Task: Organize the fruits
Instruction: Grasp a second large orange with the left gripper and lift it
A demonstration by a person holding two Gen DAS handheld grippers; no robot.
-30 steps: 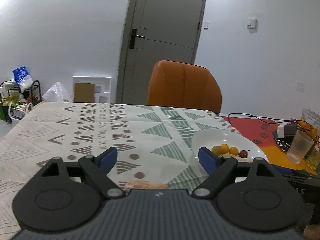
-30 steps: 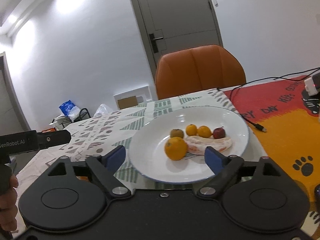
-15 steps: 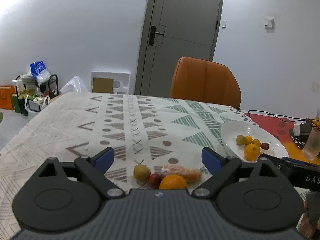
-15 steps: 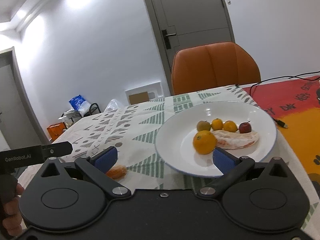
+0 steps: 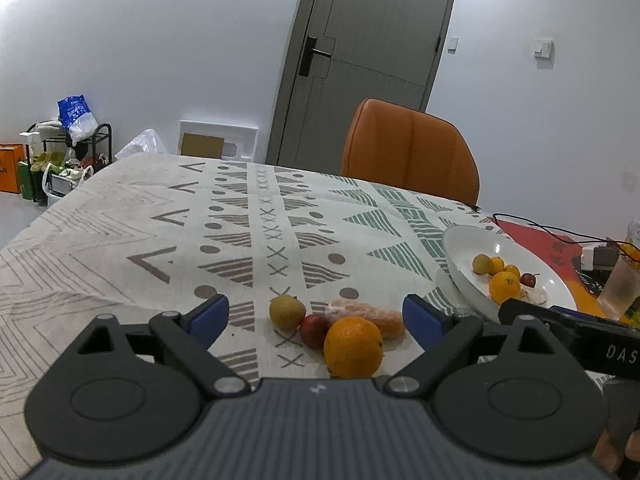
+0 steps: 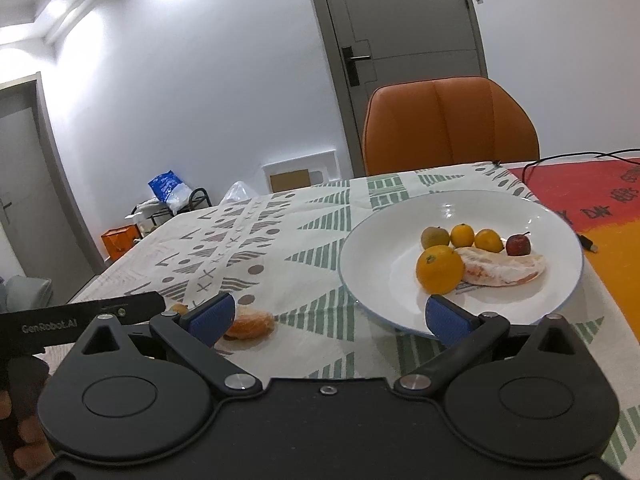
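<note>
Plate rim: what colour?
White plate with a thin blue line along its rim; clearest in the right wrist view.

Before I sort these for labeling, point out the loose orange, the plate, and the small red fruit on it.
loose orange [image 5: 353, 347], left wrist view, peel's middle
plate [image 6: 384, 240], right wrist view, bare inner wall
small red fruit [image 6: 518, 245], right wrist view, skin's middle

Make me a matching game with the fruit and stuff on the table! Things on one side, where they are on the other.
Things:
1. big orange nearest the left hand-held gripper
2. small red fruit with a stem
3. orange chair
4. clear cup

Places:
A. behind the table, by the door
B. on the white plate
C. on the patterned tablecloth, off the plate
D. beyond the plate, at the picture's right edge

Pairs: 1-C, 2-B, 3-A, 4-D
</note>
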